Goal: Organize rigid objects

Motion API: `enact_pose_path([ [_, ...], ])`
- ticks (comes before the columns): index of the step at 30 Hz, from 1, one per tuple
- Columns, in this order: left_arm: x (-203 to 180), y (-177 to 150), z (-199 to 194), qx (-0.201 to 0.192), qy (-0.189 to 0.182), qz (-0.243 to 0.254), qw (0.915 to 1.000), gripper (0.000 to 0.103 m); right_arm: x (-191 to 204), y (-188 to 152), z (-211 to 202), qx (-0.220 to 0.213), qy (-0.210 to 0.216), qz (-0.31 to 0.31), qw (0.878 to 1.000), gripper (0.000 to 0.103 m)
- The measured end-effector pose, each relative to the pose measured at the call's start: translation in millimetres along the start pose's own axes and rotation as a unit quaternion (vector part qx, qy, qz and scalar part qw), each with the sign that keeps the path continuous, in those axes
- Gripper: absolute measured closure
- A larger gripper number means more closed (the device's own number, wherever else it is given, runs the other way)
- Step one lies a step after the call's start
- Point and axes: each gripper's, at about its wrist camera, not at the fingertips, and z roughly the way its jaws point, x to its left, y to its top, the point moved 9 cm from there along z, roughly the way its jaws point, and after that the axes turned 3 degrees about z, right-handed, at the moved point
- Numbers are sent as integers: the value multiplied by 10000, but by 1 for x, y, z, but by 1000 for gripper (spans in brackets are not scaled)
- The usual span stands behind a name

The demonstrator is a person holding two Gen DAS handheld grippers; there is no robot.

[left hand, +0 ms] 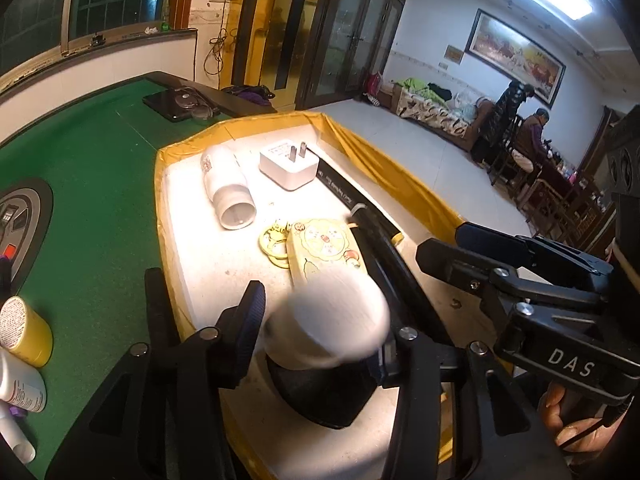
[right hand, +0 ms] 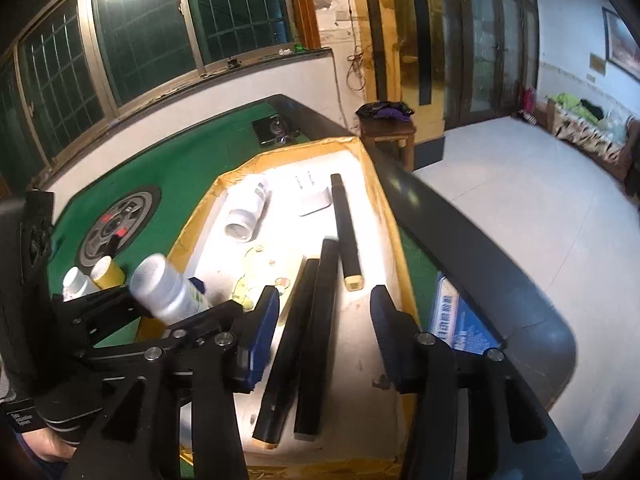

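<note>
Your left gripper (left hand: 320, 332) is clenched on a white bottle (left hand: 332, 316), held above the near end of the tray (left hand: 400, 184), while your right gripper (right hand: 324, 320) hangs released over two black bars (right hand: 308, 332) lying side by side in that tray. Farther in lie a second bottle (left hand: 228, 184), a charger (left hand: 286, 164) and a third bar (right hand: 346, 228) near the tray's right wall; bare tray floor shows between them, and the desk (left hand: 100, 184) lies green to the left.
</note>
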Motion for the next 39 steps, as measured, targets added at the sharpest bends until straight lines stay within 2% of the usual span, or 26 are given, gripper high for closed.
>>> enact_pose_path([
  [5, 0, 7, -18, -192, -49, -55, 9998, 60, 1, 13, -27, -214, -56, 16, 9998, 58],
  [8, -2, 18, -42, -474, -11, 31, 9989, 60, 2, 30, -59, -509, 60, 97, 9986, 58],
  [14, -8, 48, -128, -1205, 376, 624, 9900, 59, 12, 74, -158, -1495, 333, 231, 9879, 57],
  [17, -12, 65, -184, -1459, 588, 982, 9826, 59, 33, 98, -214, -1856, 674, 91, 9803, 57],
  [19, -11, 82, -236, -1846, 807, 1101, 9733, 59, 54, 118, -262, -2119, 1109, -8, 9710, 57],
  [22, -9, 108, -316, -2368, 1072, 1266, 9573, 59, 83, 143, -327, -2513, 1443, -209, 9569, 57],
  [23, -8, 116, -338, -2520, 1196, 1341, 9509, 59, 95, 153, -354, -2716, 1423, -321, 9513, 57],
  [27, -3, 153, -444, -2962, 1622, 1548, 9284, 59, 134, 189, -449, -3470, 1318, -633, 9264, 36],
  [28, -1, 163, -469, -3087, 1794, 1619, 9199, 59, 144, 201, -477, -3611, 1370, -672, 9200, 34],
  [30, 5, 183, -518, -3294, 2310, 1697, 8996, 59, 159, 216, -509, -3751, 1346, -740, 9142, 34],
  [33, 14, 210, -578, -3484, 2764, 1658, 8802, 59, 177, 239, -555, -4063, 1257, -783, 9017, 34],
  [35, 22, 229, -609, -3494, 3004, 1595, 8731, 59, 188, 253, -580, -4275, 1146, -780, 8933, 34],
  [37, 27, 247, -637, -3460, 3330, 1643, 8616, 59, 195, 270, -602, -4421, 1069, -707, 8878, 34],
  [39, 33, 257, -666, -3609, 3641, 1487, 8456, 59, 204, 283, -619, -4486, 1016, -697, 8852, 34],
])
